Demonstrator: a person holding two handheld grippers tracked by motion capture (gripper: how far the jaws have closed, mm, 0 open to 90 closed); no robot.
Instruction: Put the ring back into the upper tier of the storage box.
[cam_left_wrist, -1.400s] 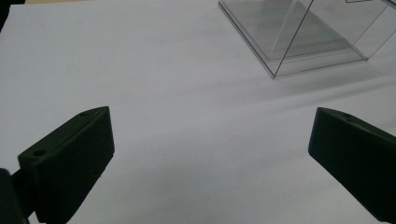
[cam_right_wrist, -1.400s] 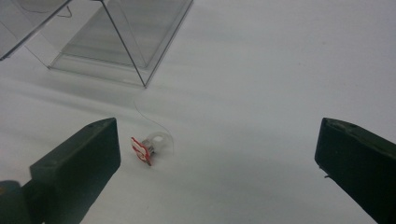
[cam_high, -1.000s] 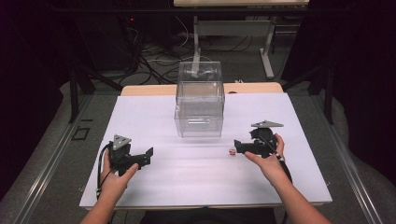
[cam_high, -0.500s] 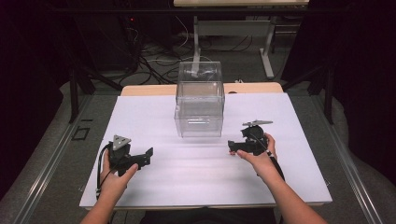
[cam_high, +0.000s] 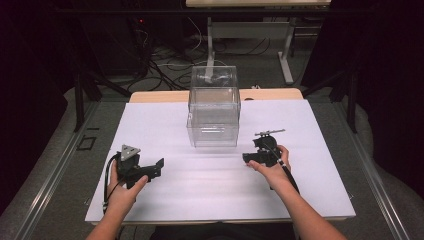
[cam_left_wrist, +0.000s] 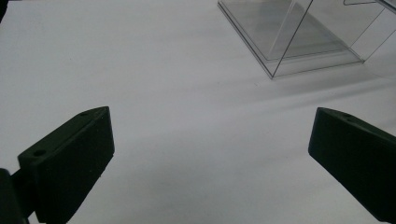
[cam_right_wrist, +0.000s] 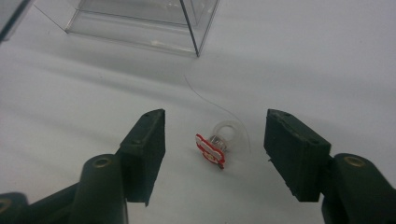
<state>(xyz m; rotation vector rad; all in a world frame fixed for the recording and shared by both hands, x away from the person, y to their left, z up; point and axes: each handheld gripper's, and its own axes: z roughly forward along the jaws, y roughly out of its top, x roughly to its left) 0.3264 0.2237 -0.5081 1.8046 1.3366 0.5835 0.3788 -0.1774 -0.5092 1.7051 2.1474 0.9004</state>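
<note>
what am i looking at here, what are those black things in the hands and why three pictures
A person sits at a table covered with a white sheet and holds a hand-held two-jaw clamp in each hand: the left gripper and the right gripper. The high view looks down from above. The other two pictures come from small cameras riding on each gripper, looking along its black jaws. A clear plastic box stands mid-table. The left gripper is wide open over bare sheet. The right gripper has just been closing its jaws around a small clear bulb with a red-and-white base, not yet touching it. Nothing is held.
</note>
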